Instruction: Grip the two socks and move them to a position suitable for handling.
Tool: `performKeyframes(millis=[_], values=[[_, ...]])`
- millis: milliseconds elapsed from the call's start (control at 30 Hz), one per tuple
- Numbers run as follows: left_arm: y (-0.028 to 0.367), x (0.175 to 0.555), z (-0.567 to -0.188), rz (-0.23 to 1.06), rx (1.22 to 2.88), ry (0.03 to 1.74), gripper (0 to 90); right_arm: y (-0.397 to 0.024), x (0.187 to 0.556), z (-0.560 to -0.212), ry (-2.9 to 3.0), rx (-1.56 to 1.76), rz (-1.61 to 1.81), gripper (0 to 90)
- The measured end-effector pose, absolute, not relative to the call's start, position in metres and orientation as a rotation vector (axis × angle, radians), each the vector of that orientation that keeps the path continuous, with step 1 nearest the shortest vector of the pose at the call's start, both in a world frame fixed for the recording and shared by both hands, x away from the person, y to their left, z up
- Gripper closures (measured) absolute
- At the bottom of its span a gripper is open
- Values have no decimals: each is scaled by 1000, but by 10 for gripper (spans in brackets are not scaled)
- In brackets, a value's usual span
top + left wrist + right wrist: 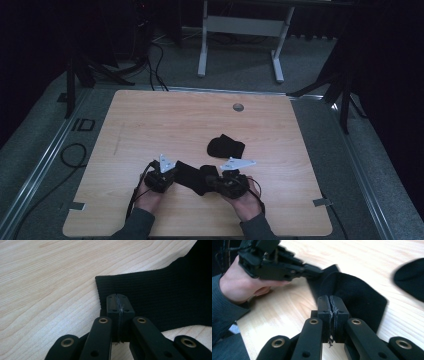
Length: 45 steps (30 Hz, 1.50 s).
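Observation:
A black sock (pixel 190 177) is stretched between my two grippers near the front edge of the wooden table (pixel 165 120). My left gripper (pixel 174 173) is shut on its left end; in the left gripper view the jaws (pixel 119 302) pinch the ribbed edge of the sock (pixel 162 295). My right gripper (pixel 208 176) is shut on the other end. In the right gripper view its jaws (pixel 332 305) clamp the sock (pixel 359 297), lifted and folded off the table, with the left gripper (pixel 312 270) at the far end. A second black sock (pixel 226 146) lies bunched just behind them.
A round grommet hole (pixel 238 106) sits near the table's far edge. Beyond the table stand a white desk frame (pixel 202 50) and dark tripod legs (pixel 345 100), with cables (pixel 72 155) on the floor at left. The second sock (pixel 412 280) lies to the right of my right gripper.

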<state>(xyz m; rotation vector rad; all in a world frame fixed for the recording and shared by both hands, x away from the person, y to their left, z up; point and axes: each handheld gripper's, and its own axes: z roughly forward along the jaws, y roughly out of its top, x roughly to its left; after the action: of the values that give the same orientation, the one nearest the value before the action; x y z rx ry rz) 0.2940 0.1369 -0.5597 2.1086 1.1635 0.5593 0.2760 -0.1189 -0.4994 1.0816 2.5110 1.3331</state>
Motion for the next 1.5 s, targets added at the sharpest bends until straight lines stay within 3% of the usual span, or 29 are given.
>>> performKeyframes(millis=[733, 1033, 1167, 1500], values=[[139, 296, -560, 546, 2109, 1152, 896, -227, 263, -488, 2294, 1311, 1266, 829], [138, 295, -560, 535, 2111, 1130, 827, -220, 277, -478, 2287, 1255, 1263, 797], [140, 295, -558, 468, 2065, 1101, 776, -209, 288, -476, 2298, 1223, 1265, 788], [150, 296, -552, 472, 2045, 1119, 719, -176, 315, -478, 2355, 1149, 1212, 798]])
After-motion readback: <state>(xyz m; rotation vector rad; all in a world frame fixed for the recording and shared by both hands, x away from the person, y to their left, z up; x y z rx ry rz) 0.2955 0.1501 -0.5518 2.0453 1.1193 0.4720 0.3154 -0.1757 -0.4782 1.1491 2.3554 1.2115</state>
